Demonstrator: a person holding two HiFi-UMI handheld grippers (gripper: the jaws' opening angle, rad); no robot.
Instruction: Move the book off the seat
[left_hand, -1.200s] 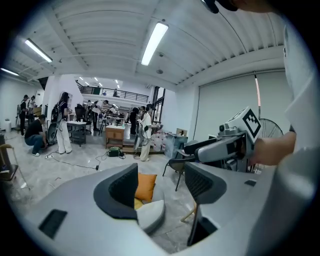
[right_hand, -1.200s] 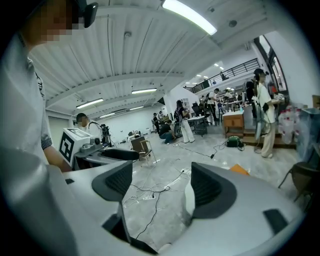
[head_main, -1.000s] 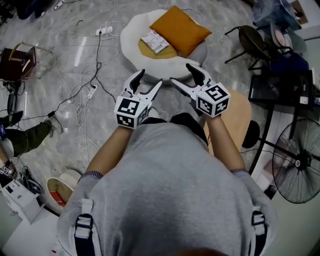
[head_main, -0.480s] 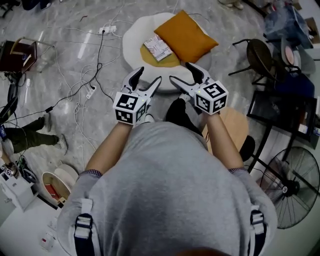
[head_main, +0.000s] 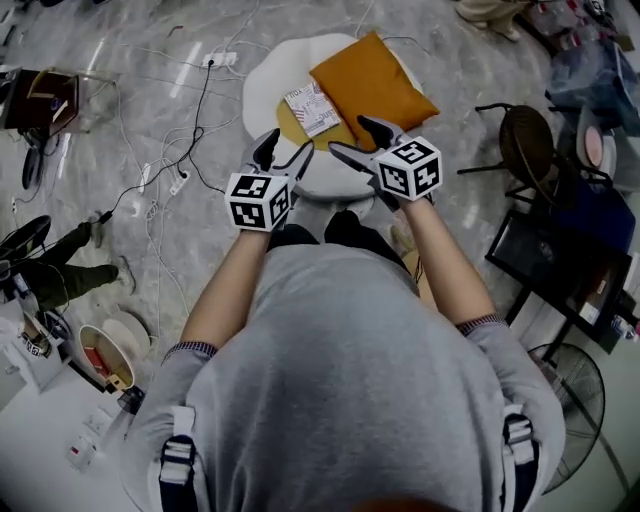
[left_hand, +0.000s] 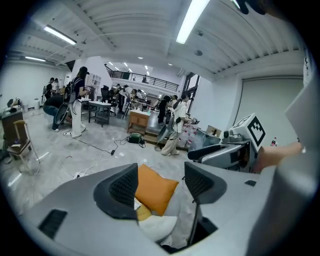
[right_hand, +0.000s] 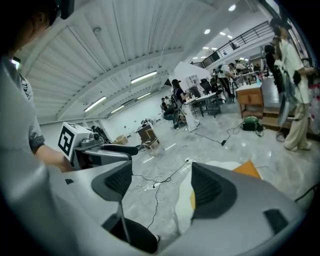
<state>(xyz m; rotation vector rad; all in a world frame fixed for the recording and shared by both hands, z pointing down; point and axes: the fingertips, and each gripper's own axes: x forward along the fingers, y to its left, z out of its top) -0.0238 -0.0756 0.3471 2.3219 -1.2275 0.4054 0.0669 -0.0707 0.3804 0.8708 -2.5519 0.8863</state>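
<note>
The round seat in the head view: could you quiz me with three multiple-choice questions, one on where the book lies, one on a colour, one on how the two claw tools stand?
1. Where does the book lie? A. On the floor. B. On the seat, beside the cushion. C. Under the cushion.
2. What colour is the cushion? A. Orange. B. Blue. C. Green.
3. How do the jaws of the left gripper and the right gripper stand? A. Both apart, empty. B. Both shut on the book. C. One shut, one apart.
Answers: 1 B, it rests on the seat left of the cushion; 2 A, plainly orange; 3 A, each gripper view shows a gap between bare pads.
</note>
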